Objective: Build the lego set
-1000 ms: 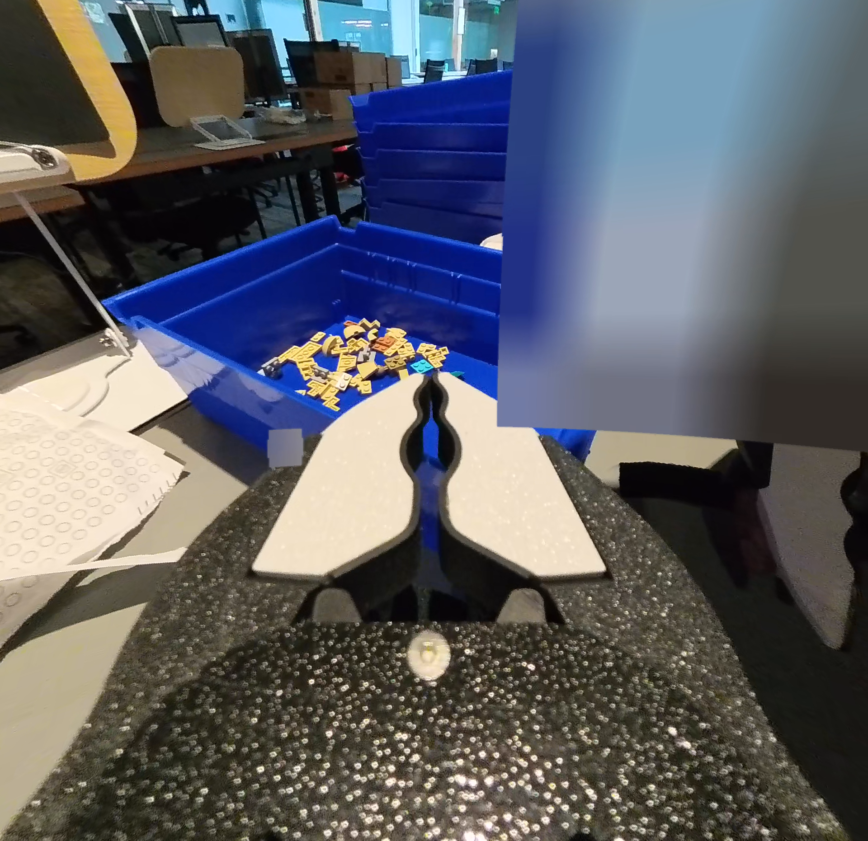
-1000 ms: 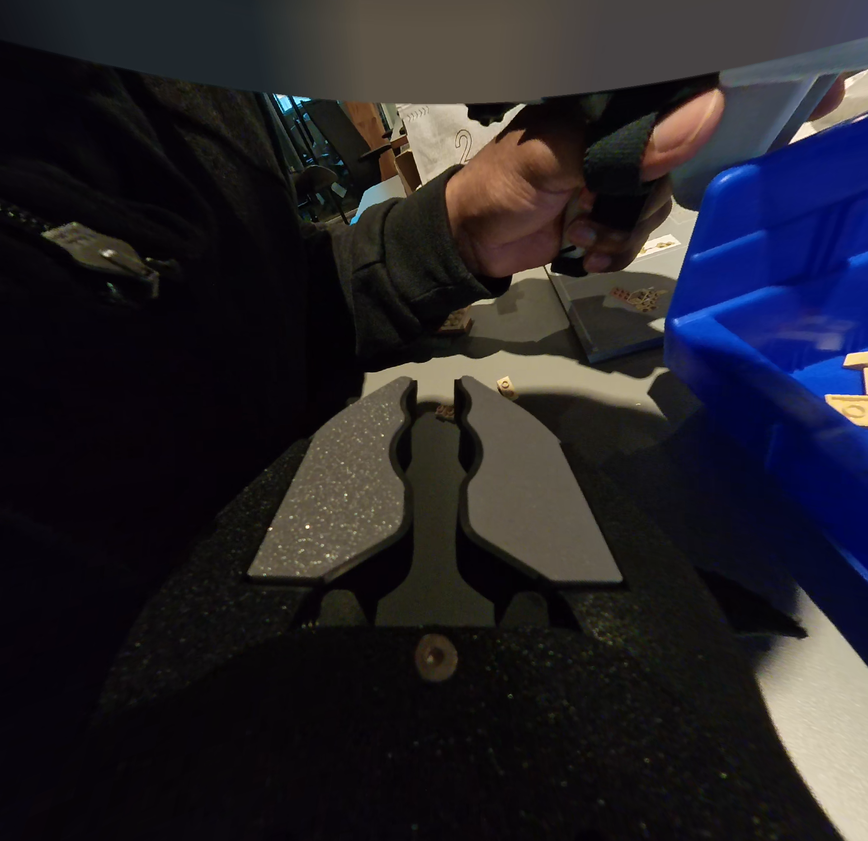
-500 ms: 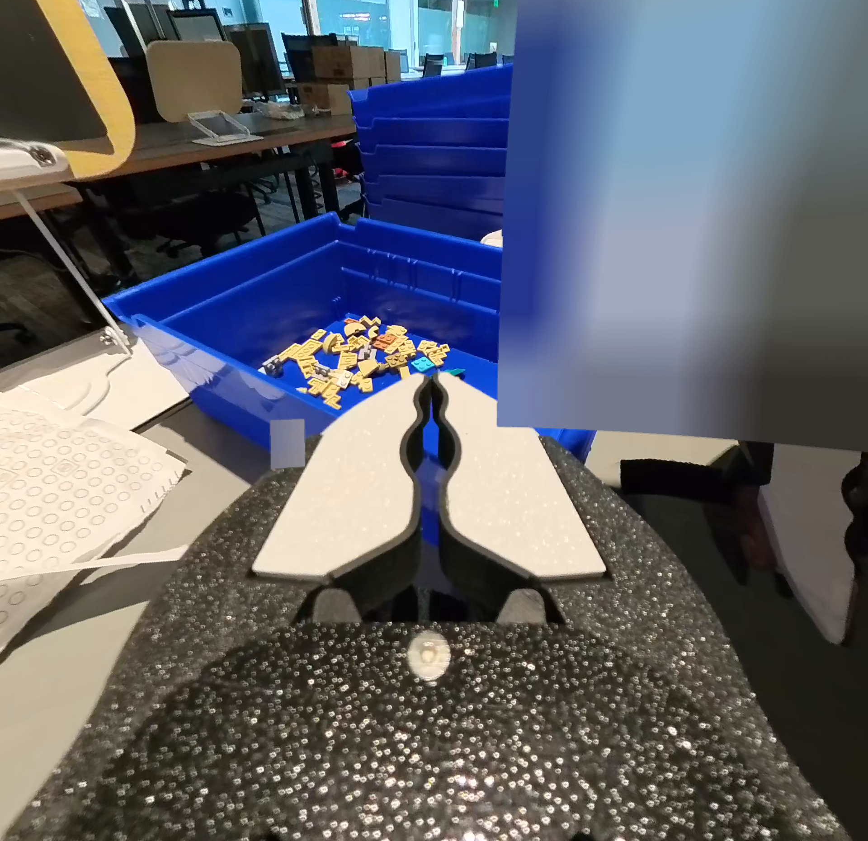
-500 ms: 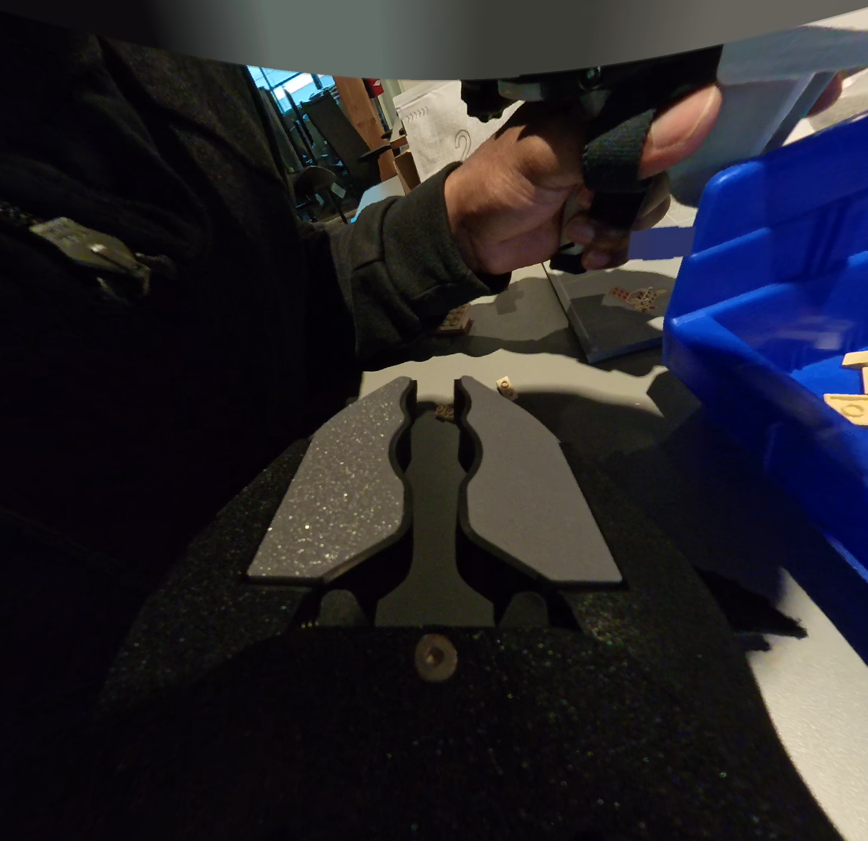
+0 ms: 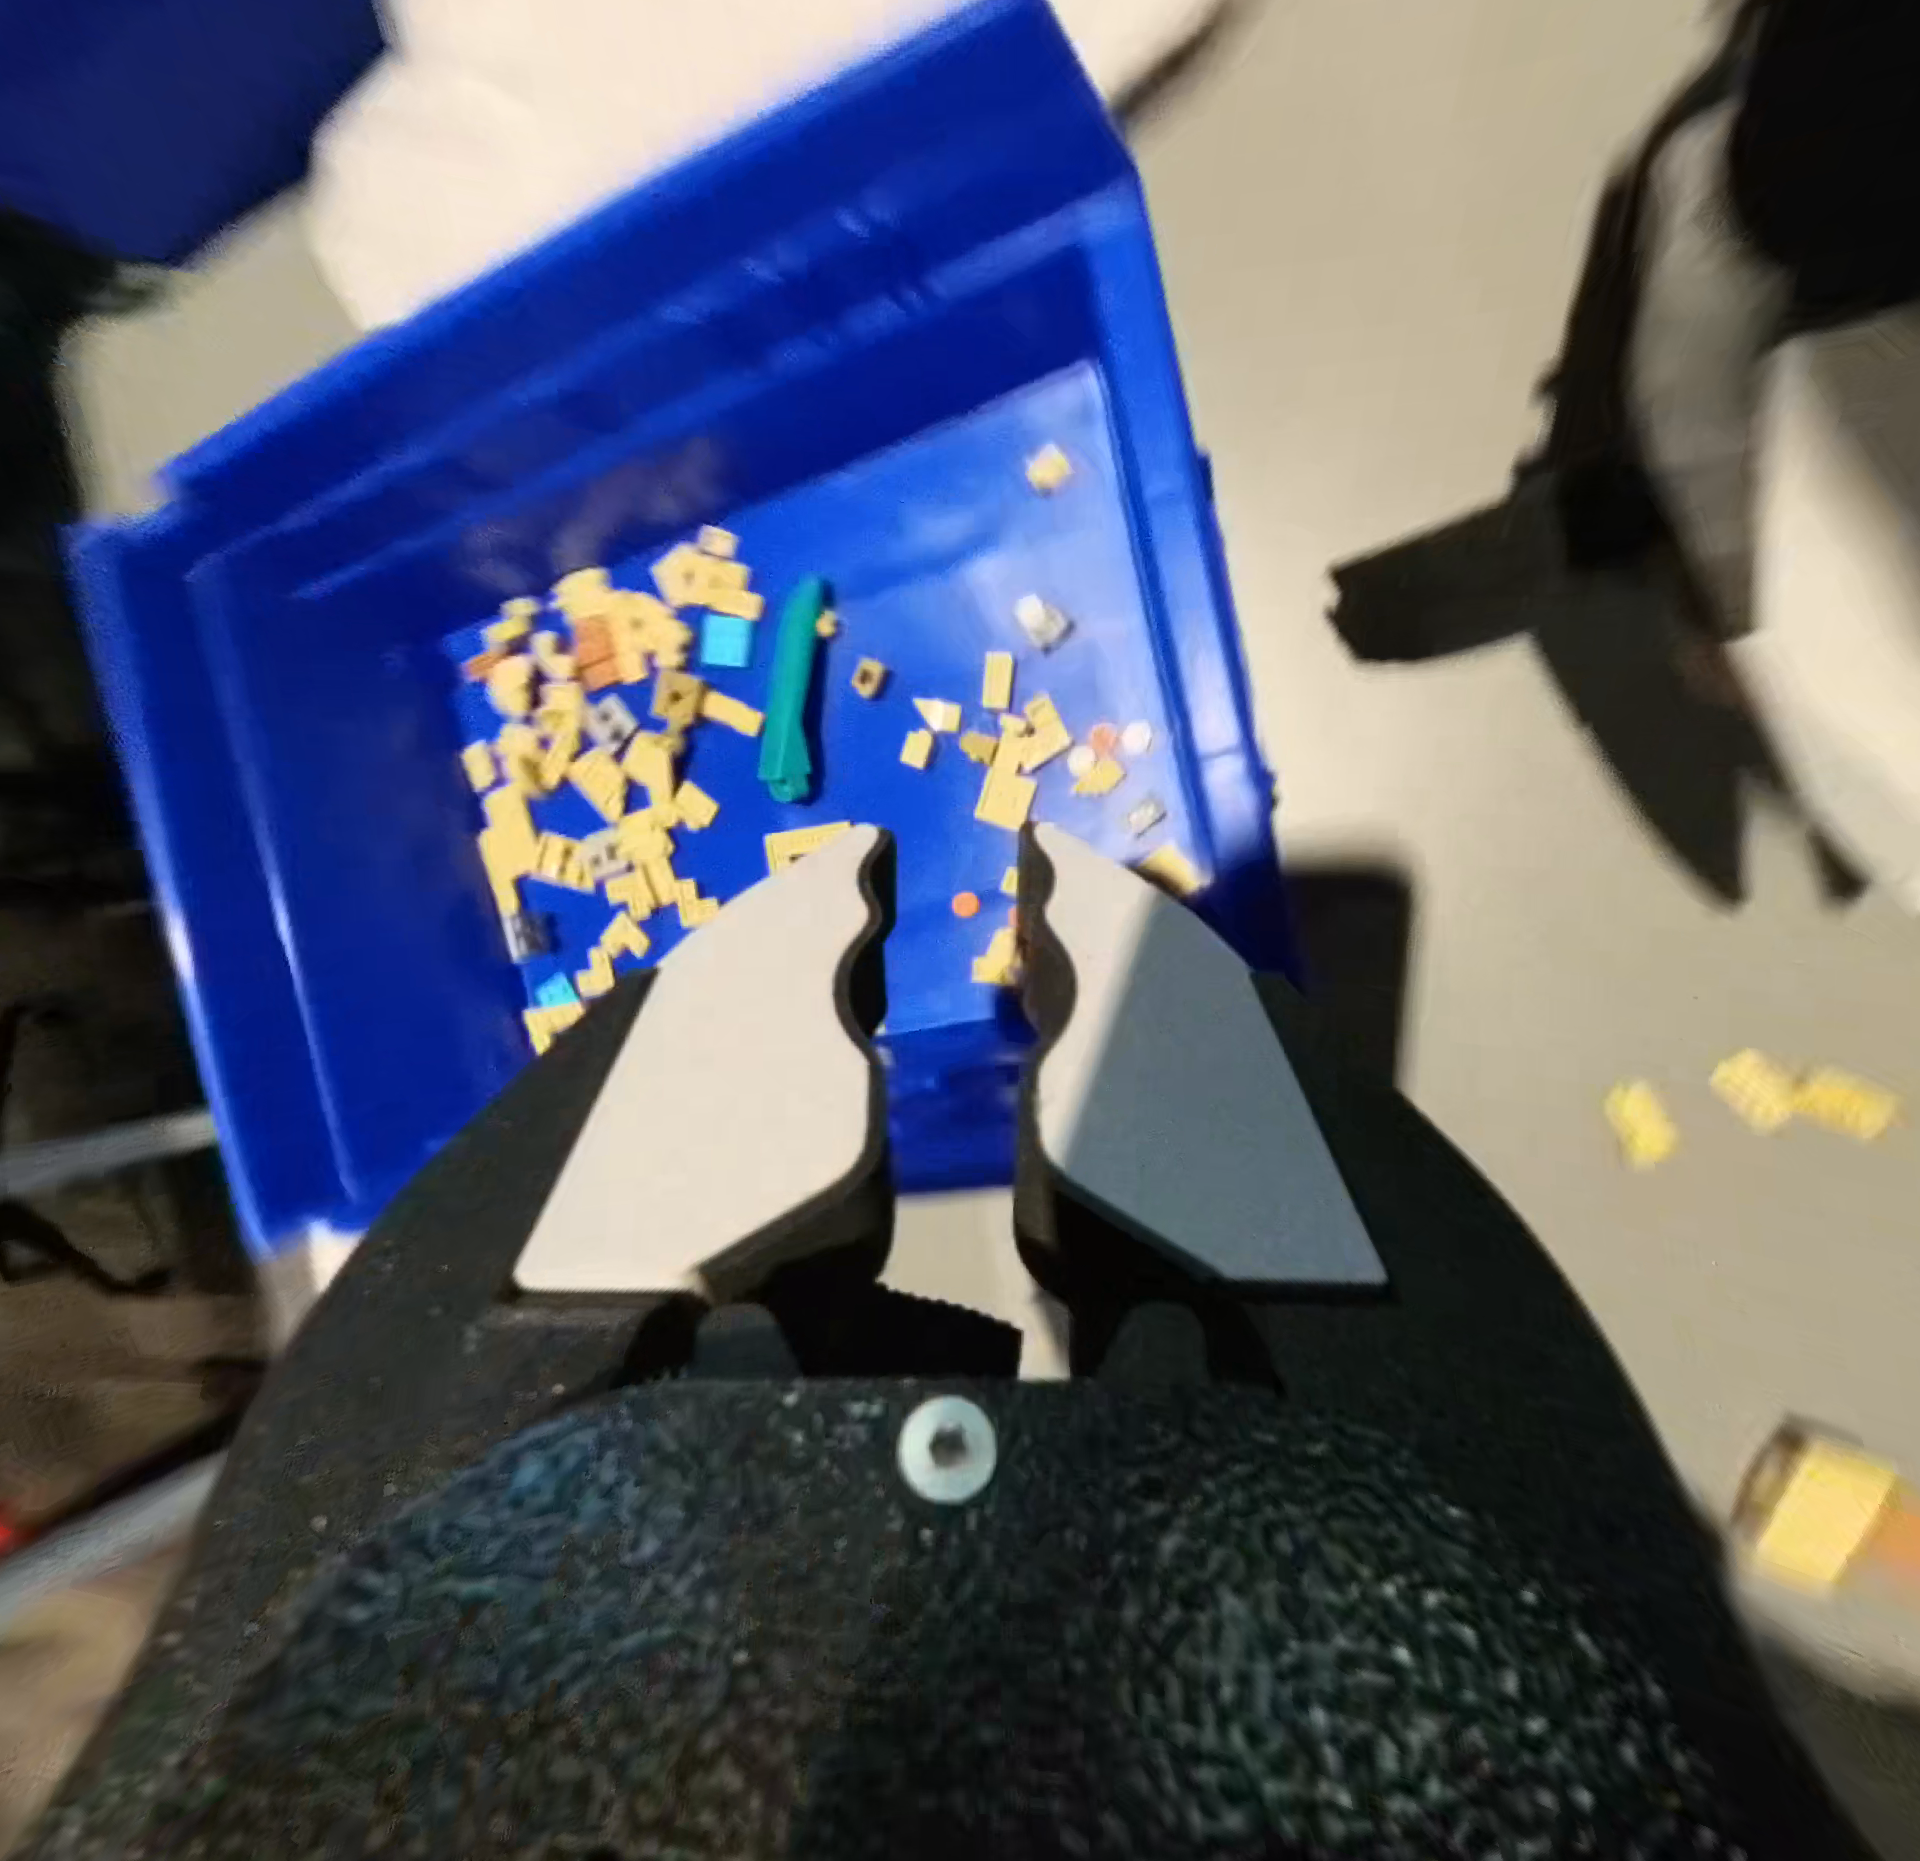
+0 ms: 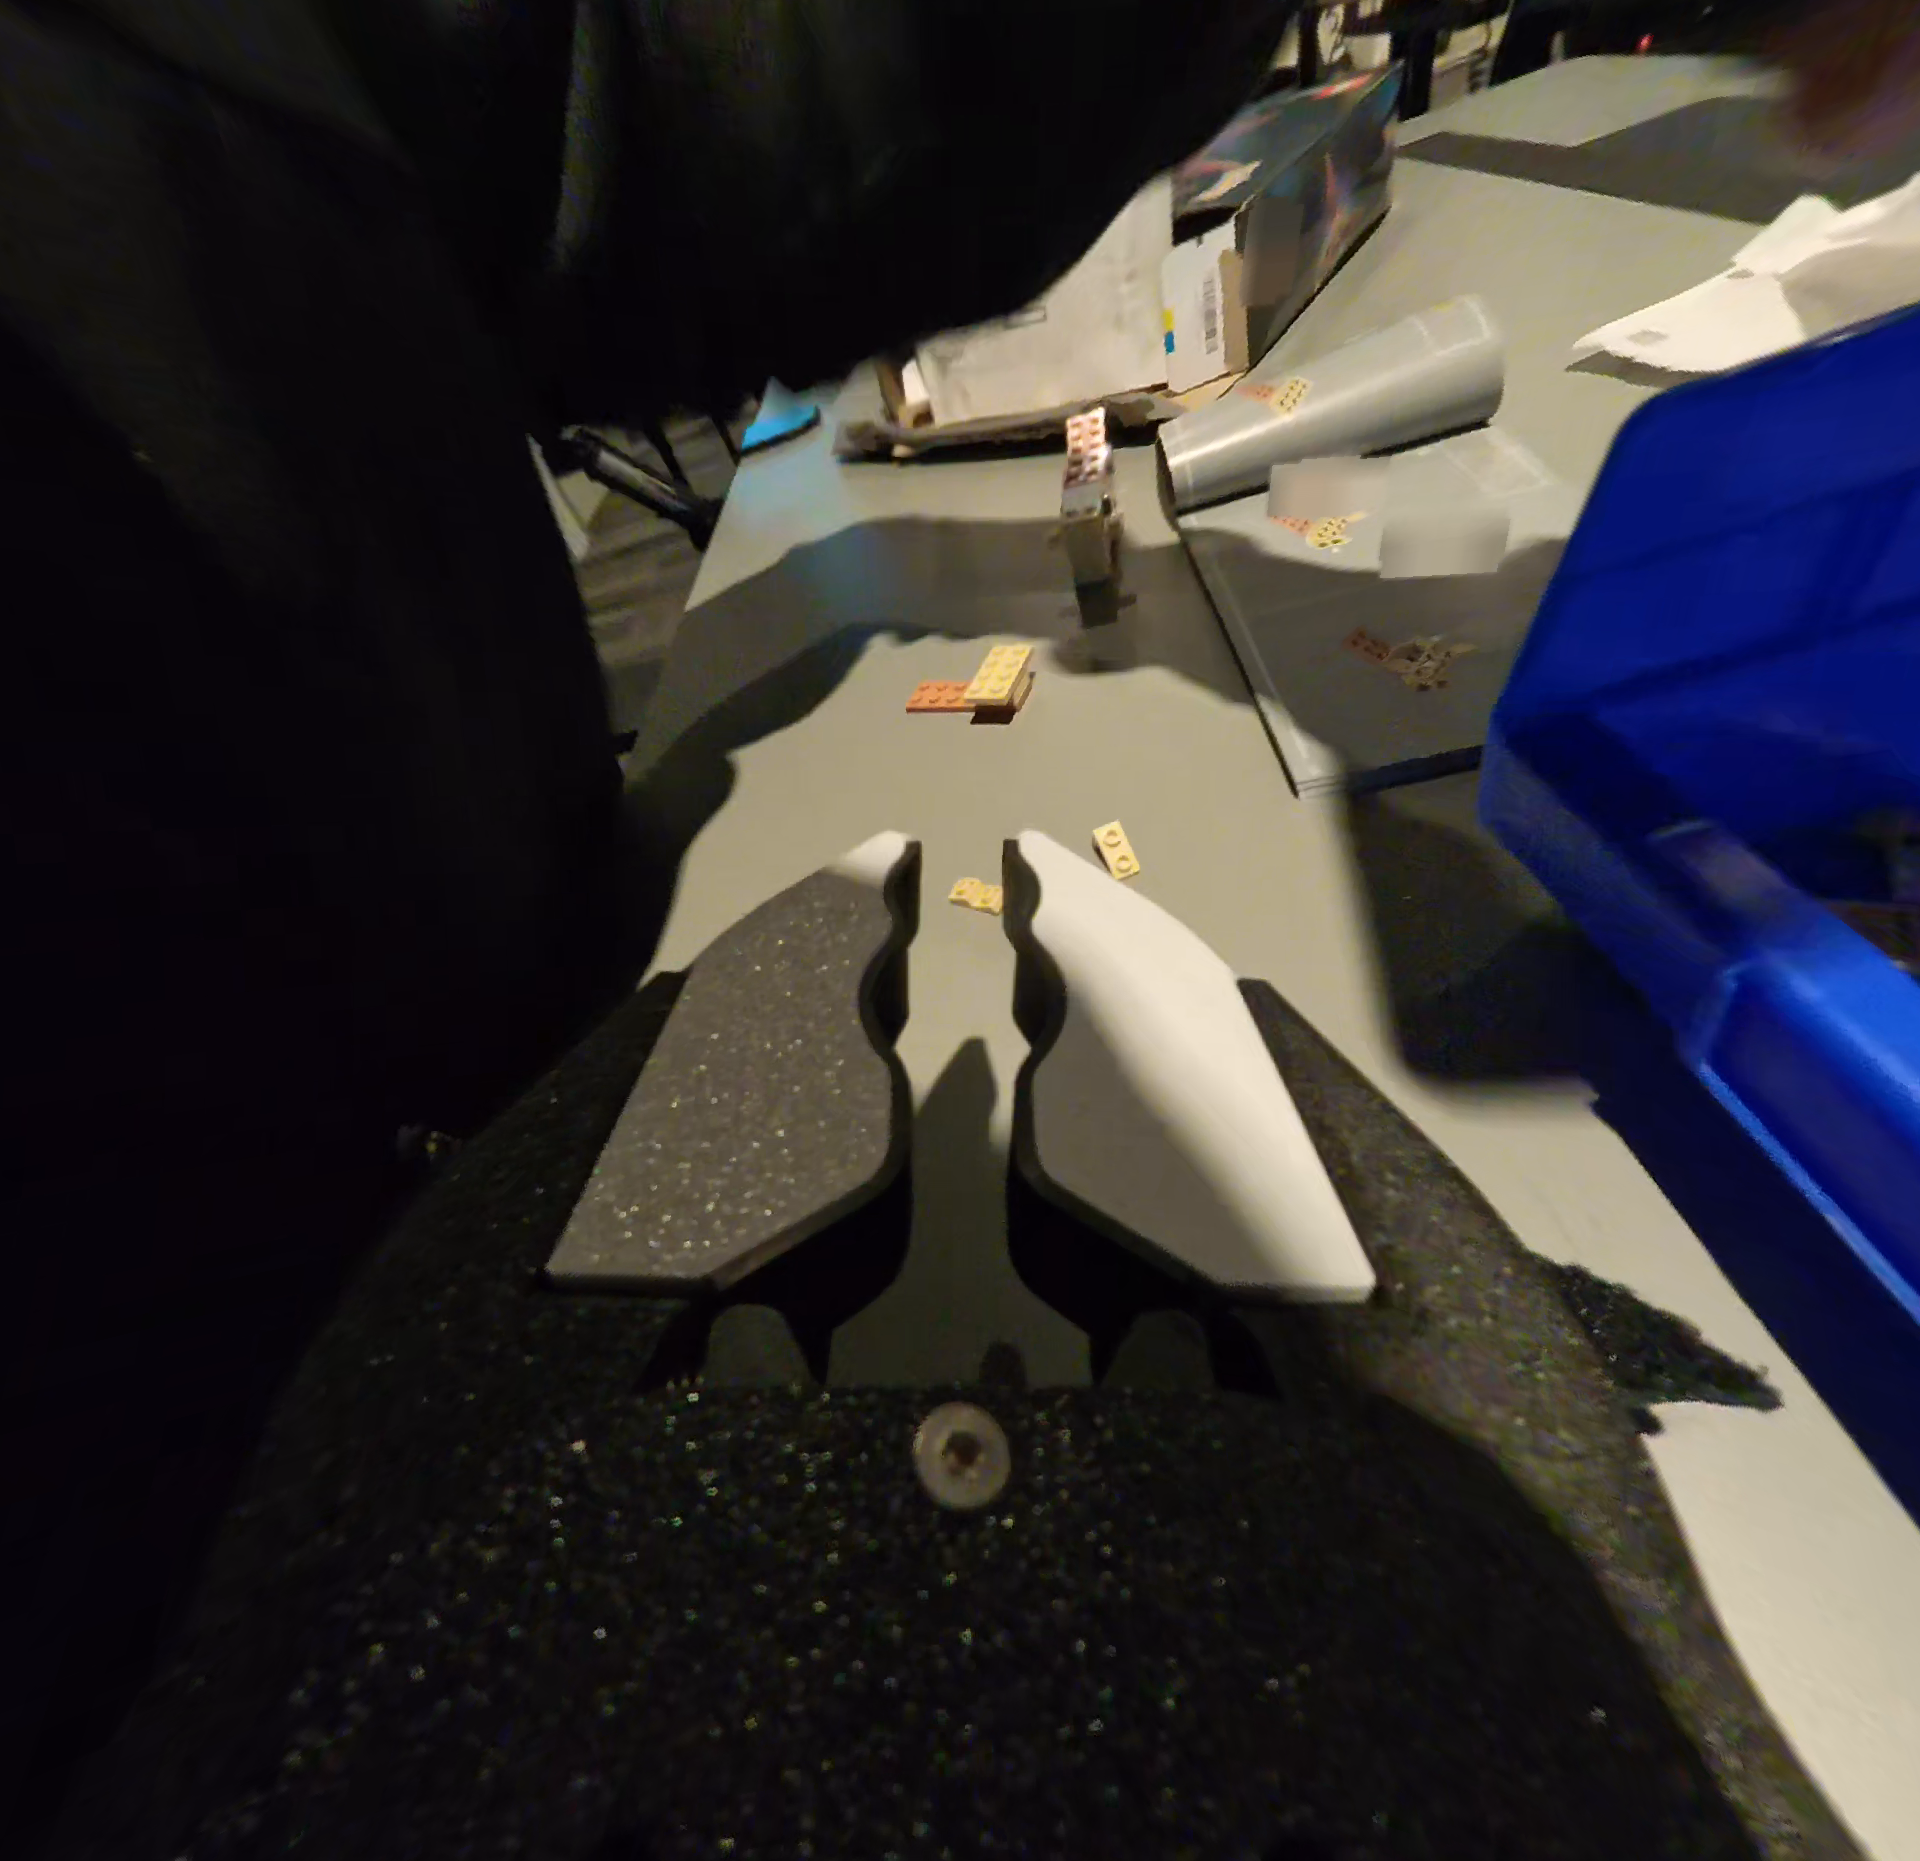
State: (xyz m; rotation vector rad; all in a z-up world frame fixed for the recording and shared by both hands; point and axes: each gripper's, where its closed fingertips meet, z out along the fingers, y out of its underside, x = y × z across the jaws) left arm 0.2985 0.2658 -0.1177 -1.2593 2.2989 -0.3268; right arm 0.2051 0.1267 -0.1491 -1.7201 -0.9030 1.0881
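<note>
The loose lego pieces (image 5: 613,772) lie mostly on the floor of the blue bin (image 5: 312,876), filling the centre of the left wrist view: a dense tan heap at its left, a long teal piece (image 5: 792,705) in the middle, and a thinner scatter of tan and white bits to the right. The left gripper (image 5: 954,861) hangs above the bin's near edge, its fingers parted by a moderate gap and holding nothing; the view is blurred, so small shapes are hard to tell. In the right wrist view, the right gripper (image 6: 961,850) is low over the grey desk (image 6: 1039,1032), fingers likewise parted and empty, with 1 small tan plate (image 6: 975,894) just beyond the gap and another (image 6: 1119,851) just to its right. Farther up the frame sit a joined tan and orange assembly (image 6: 975,691), a small upright build (image 6: 1089,502), and an open instruction booklet (image 6: 1382,606). This looks like the piece-fetching step: next, the left fingers likely need to drop onto 1 chosen piece without raking its neighbours.
</note>
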